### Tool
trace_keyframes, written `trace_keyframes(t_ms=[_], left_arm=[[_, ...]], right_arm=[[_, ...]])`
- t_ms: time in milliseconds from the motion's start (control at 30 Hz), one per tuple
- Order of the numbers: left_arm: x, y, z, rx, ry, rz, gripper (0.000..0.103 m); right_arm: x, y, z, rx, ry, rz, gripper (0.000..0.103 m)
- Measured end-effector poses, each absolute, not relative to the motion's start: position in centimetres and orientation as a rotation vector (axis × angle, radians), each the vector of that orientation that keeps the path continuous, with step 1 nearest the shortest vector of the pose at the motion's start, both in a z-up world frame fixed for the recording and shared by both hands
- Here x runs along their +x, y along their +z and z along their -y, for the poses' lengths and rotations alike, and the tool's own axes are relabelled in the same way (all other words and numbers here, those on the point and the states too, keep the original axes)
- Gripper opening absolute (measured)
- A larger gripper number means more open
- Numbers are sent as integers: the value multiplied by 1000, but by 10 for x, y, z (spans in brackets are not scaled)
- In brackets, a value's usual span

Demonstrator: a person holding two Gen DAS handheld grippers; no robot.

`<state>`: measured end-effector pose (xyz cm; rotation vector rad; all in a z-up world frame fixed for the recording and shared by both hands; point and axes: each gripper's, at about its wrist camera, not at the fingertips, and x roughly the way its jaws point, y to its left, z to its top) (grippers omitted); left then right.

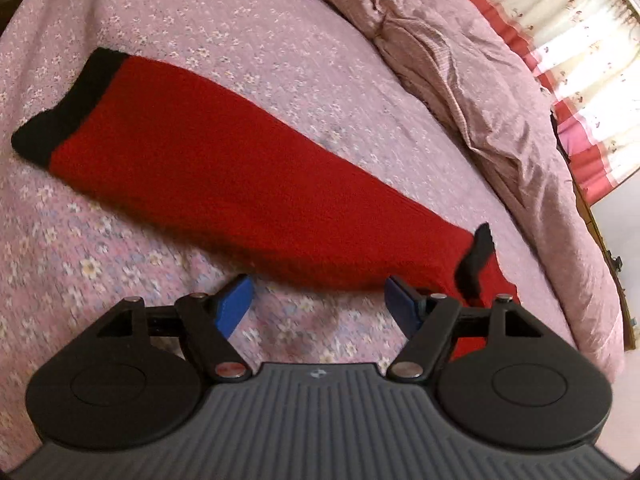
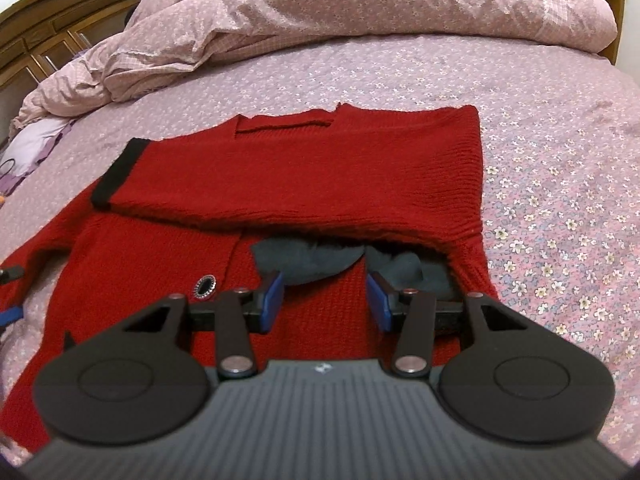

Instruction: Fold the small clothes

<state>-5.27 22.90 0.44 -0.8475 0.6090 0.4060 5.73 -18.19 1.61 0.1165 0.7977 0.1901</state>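
Observation:
A red knitted cardigan point(image 2: 168, 264) with black trim lies flat on the floral bedspread point(image 2: 560, 200). One sleeve point(image 2: 288, 176) is folded across its chest, with the black cuff point(image 2: 116, 172) to the left. Grey lining point(image 2: 312, 260) shows under that fold, and a black button point(image 2: 205, 286) sits on the front. My right gripper point(image 2: 326, 298) hovers open over the cardigan's front, with nothing pinched between its blue pads point(image 2: 272, 300). The other sleeve point(image 1: 224, 176) stretches out on the bed and ends in a black cuff point(image 1: 68, 112). My left gripper point(image 1: 320, 302) is open just short of this sleeve's near edge.
A crumpled pink duvet point(image 2: 320, 28) is heaped along the far side of the bed, also the duvet point(image 1: 460, 92) at the right in the left wrist view. A wooden headboard point(image 2: 48, 32) stands at the back left. A red-and-cream curtain point(image 1: 580, 60) hangs beyond the bed.

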Motion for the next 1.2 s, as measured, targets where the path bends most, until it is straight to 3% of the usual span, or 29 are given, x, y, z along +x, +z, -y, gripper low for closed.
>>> trace_keyframes(t_ms=[633, 733, 800, 867, 1200], left_arm=[[-30, 8, -276, -823, 604, -390, 74], [-33, 11, -281, -794, 611, -384, 54], [-33, 13, -283, -757, 612, -398, 33], [-33, 16, -288, -748, 598, -395, 27], [2, 75, -307, -695, 446, -281, 17]], right_arm=[[59, 12, 185, 133, 186, -810, 49], [60, 12, 186, 136, 185, -811, 49], [61, 11, 187, 143, 180, -813, 49], [61, 10, 188, 147, 177, -812, 49], [57, 16, 189, 147, 188, -786, 49]])
